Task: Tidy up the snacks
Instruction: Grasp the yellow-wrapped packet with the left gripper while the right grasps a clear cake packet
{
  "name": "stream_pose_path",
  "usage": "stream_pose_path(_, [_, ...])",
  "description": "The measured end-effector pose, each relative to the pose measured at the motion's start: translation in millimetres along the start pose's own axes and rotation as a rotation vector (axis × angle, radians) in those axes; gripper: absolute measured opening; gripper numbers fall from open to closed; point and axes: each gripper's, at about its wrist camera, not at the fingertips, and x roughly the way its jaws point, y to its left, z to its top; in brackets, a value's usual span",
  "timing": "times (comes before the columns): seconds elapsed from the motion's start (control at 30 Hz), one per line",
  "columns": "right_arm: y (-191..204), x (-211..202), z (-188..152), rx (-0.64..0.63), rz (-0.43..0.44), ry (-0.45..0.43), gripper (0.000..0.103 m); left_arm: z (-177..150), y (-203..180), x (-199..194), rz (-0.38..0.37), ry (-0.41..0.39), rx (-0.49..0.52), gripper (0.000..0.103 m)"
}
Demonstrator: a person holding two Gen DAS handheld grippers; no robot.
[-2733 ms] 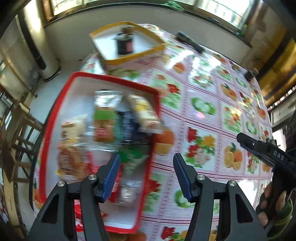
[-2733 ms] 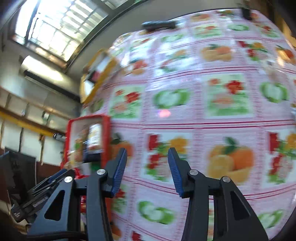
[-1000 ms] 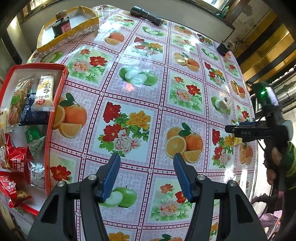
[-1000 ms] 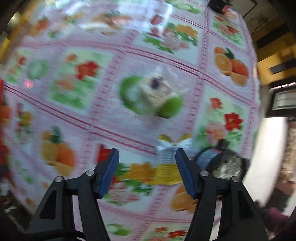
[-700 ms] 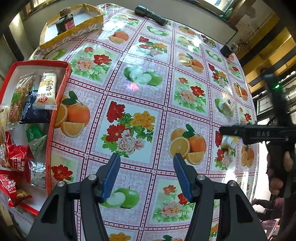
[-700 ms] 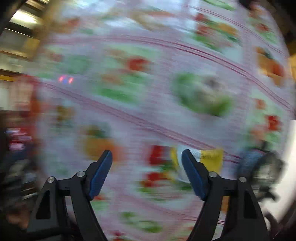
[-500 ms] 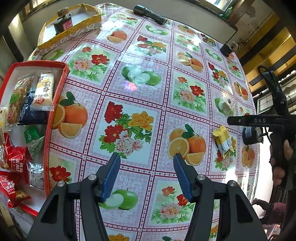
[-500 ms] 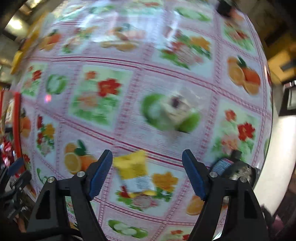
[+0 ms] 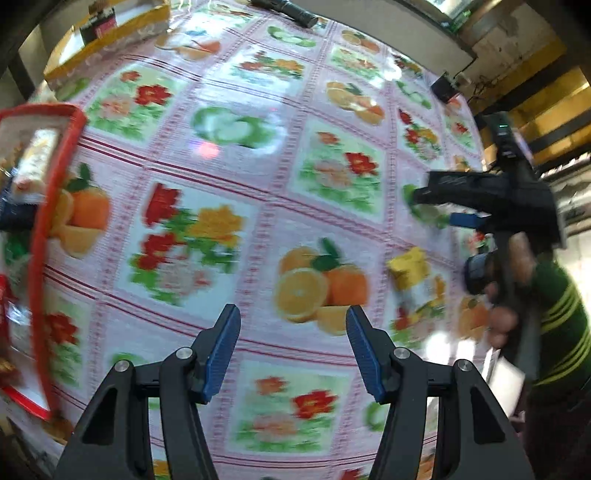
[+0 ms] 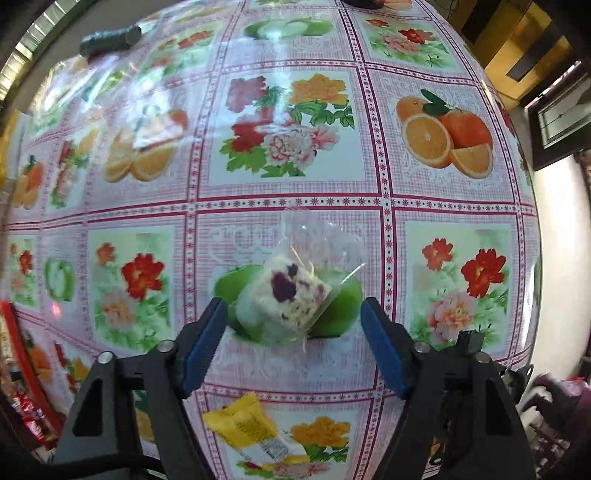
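Note:
On the flowered tablecloth, over a green apple print, lies a clear-wrapped white snack (image 10: 288,291) with purple bits. My right gripper (image 10: 295,332) points down over it with a blue pad on either side. Its jaws are closing, and the pads stand clear of the wrapper. A yellow packet (image 10: 251,428) lies just nearer to me, also seen as the yellow packet (image 9: 408,266) in the left wrist view. My left gripper (image 9: 293,347) hangs open over the cloth with nothing between its pads. The red tray (image 9: 40,236) with several snack packets sits at the far left.
A yellow-rimmed box (image 9: 110,33) holding a dark jar stands at the back left. A black flashlight (image 10: 110,37) lies at the far side of the table. A person's hand (image 9: 517,251) and green striped sleeve are at the table's right edge.
My right gripper has swung from above the yellow packet to above the clear-wrapped white snack and rolled. The left gripper has drifted right, so the red tray sits further left in view.

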Motion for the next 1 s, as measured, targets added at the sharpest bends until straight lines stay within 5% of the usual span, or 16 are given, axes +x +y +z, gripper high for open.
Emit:
stream_pose_path(0.07, [18,3,12,-0.068,-0.045,-0.024,0.064,-3,-17,5,-0.031,-0.011,-0.017,0.059])
stream_pose_path(0.2, [29,-3,14,-0.177,-0.033,-0.042,0.013,-5,-49,24,-0.052,0.007,-0.023,0.06])
stream_pose_path(0.3, [25,-25,17,-0.19,0.04,-0.065,0.007,-2,-67,41,-0.052,0.041,-0.046,0.06])
stream_pose_path(0.57, [-2,-94,0,-0.184,0.187,-0.177,0.008,2,-100,68,-0.031,0.031,-0.107,0.06])
stream_pose_path(0.7, [-11,-71,-10,-0.174,0.184,-0.145,0.032,4,-112,84,0.019,0.016,-0.116,0.063])
stream_pose_path(0.8, [-16,-61,-11,-0.149,0.247,-0.133,0.04,7,-125,89,0.046,-0.004,-0.053,0.062])
stream_pose_path(0.87, [-15,-55,-10,-0.161,0.251,-0.131,0.04,6,-126,88,0.072,-0.021,-0.016,0.04])
stream_pose_path(1.0, [-8,-44,-3,-0.169,0.243,-0.116,0.041,6,-109,84,0.008,-0.015,0.027,0.039])
